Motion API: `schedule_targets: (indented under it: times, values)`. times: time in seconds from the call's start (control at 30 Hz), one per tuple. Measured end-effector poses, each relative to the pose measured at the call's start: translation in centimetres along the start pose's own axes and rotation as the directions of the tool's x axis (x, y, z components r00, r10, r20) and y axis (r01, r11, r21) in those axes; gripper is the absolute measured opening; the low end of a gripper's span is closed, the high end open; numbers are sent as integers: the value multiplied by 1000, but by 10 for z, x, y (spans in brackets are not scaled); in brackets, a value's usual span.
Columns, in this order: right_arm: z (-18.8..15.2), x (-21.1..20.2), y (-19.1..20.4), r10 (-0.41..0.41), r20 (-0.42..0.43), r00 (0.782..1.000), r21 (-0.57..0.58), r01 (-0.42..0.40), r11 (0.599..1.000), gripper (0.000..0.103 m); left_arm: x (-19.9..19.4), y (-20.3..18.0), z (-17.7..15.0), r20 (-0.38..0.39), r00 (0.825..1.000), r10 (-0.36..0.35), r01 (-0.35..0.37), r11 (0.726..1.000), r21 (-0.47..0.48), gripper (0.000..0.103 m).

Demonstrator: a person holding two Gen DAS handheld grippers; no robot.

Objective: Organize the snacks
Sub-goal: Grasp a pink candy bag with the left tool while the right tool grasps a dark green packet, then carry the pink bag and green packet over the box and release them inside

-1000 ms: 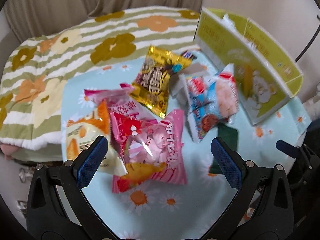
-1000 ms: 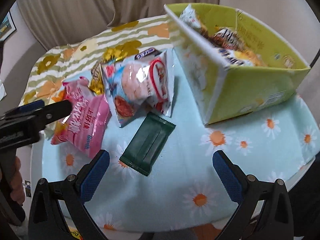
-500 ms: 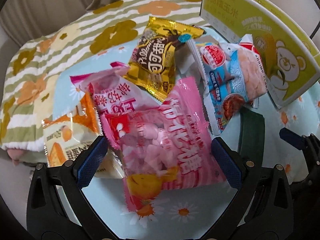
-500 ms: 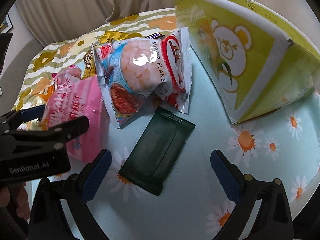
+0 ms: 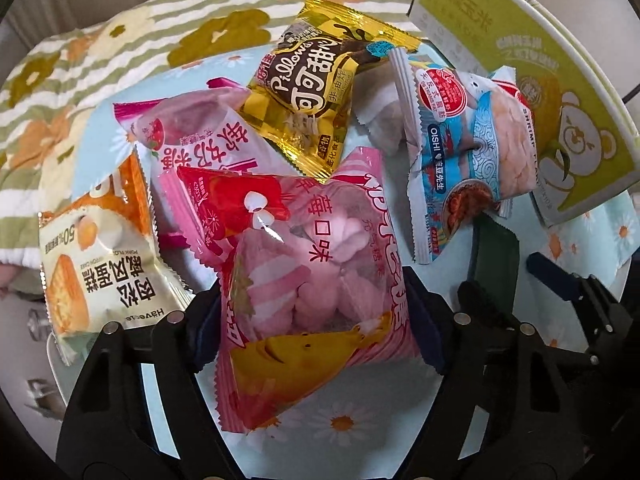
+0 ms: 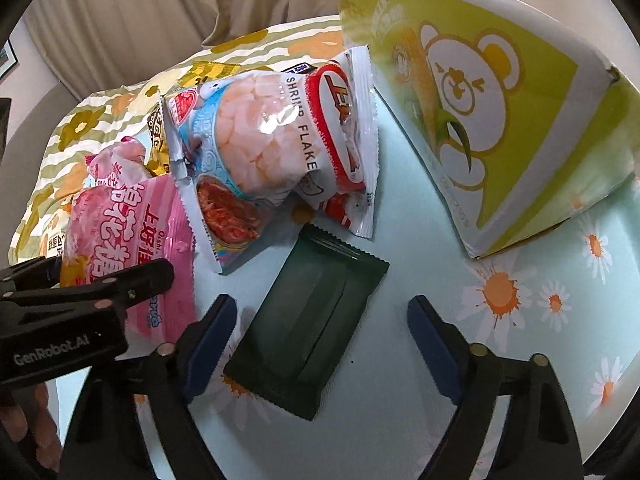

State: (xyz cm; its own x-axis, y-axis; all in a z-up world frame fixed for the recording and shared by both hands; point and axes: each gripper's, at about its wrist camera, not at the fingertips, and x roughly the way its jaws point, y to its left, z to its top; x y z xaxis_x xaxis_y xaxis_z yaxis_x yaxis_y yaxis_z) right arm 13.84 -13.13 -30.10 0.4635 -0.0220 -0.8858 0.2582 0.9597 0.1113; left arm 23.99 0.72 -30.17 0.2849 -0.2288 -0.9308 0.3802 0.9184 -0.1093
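Here the tabletop [image 6: 400, 420], under its pale blue daisy cloth, carried everything, with a flower-patterned bedspread [image 5: 120, 60] behind it. Largest on it was the yellow-green bear-printed box [image 6: 520, 120], standing at the far right edge of the heap, probably where the snacks were meant to go. Leaning just beside it was the shrimp flakes bag [image 6: 272, 132], and further left lay the gold cocoa pillow pack [image 5: 316, 88] and the cream cake pack [image 5: 100, 280].

The left tongs [image 5: 316, 320] straddled the pink marshmallow bag [image 5: 316, 280] at the front of the pile, jaws closing; the bag's sides already bulged against the pads, so I judged it gripped, though only just. A puffed bag like that would give under pressure, so the squeeze was best kept gentle and low on the body, not on the crimped edge, and the bag lifted straight up to avoid dragging the paler pink pack [image 5: 192, 136] under it.

The right tongs [image 6: 316, 332] were closing too, with the flat dark green packet [image 6: 308, 320] lying on the cloth between the pads. Neither pad appeared to touch it yet. Being thin and flat, it needed the tips pressed down to the cloth so they caught its long edges rather than sliding over.
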Motion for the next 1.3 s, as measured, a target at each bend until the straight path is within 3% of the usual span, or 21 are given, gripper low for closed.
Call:
schedule_targets:
  times: [0.13, 0.4, 0.87, 1.3]
  values:
    - [1, 2, 8, -18, 13, 1000, -28, 18, 999, 73, -3, 2, -3, 4, 1000, -9, 9, 1000, -11, 74]
    - [1, 6, 25, -44, 26, 999, -118, 47, 992, 52, -14, 7, -9, 17, 1000, -13, 14, 999, -37, 73]
    - [-2, -16, 8, 8, 51, 999, -89, -3, 996, 49, -32, 5, -15, 54, 998, -10, 13, 999, -51, 73]
    - [18, -82, 10, 45, 146, 988, -114, -28, 993, 49, -105, 14, -27, 173, 985, 0, 17, 995, -96, 73]
